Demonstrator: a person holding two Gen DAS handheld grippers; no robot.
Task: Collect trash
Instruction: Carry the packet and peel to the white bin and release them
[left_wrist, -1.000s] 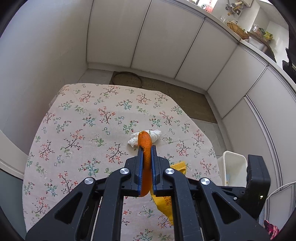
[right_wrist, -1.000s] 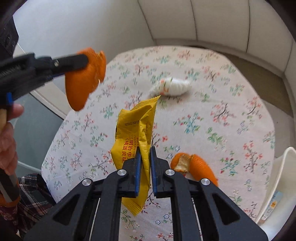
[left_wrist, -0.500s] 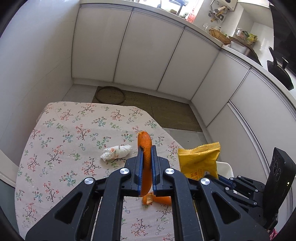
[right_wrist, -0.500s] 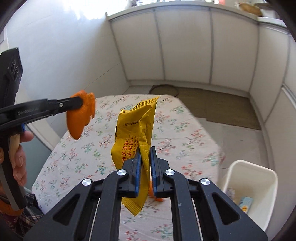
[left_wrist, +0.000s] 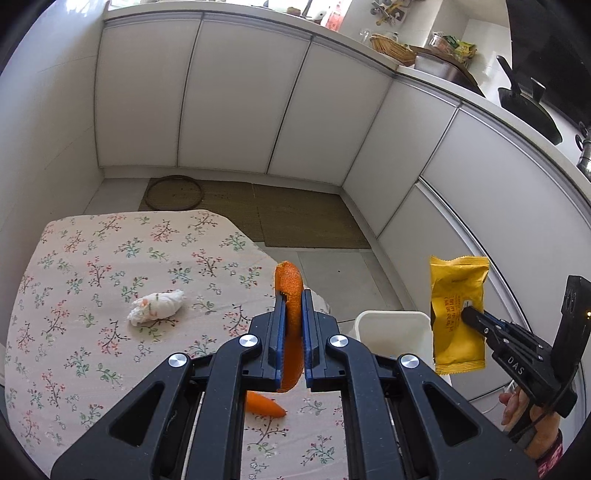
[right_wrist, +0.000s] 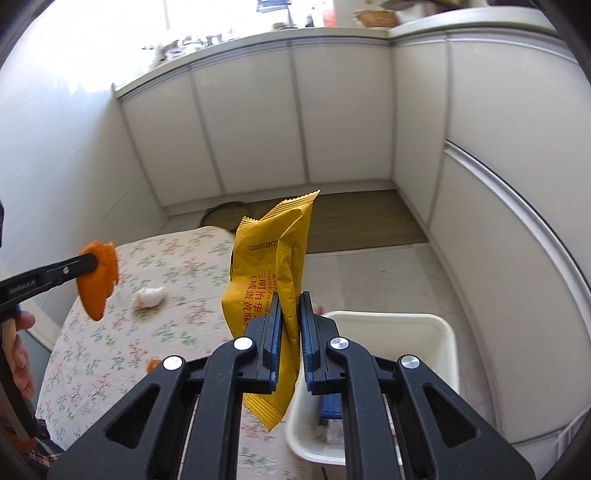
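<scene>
Two pieces of trash are held up off the table (left_wrist: 74, 332), one in each gripper. At the far left of the floral tablecloth, in the left wrist view, a crumpled white tissue (left_wrist: 155, 307) lies by itself, well apart from the tools. Right of it, the left gripper (left_wrist: 291, 314) has its jaws clenched on a curved strip of orange peel (left_wrist: 290, 291), which stands on edge between the blue pads and pokes out above and below them. Beneath that gripper a second piece of orange peel (left_wrist: 264, 404) rests on the cloth near the table's edge. Further right, off the table on the tiled floor, sits a white plastic bin (right_wrist: 439, 336), with a blue item and other scraps in it that are too blurred to name. The right gripper (right_wrist: 290, 317) is clamped tight on a yellow snack wrapper (right_wrist: 273, 266), which rises upright from the pads, its lower end hanging down beside the bin's near rim. In the left wrist view, the wrapper hangs above the bin's right side. At the far right edge a hand (left_wrist: 532, 421) grips the tool's handle.
</scene>
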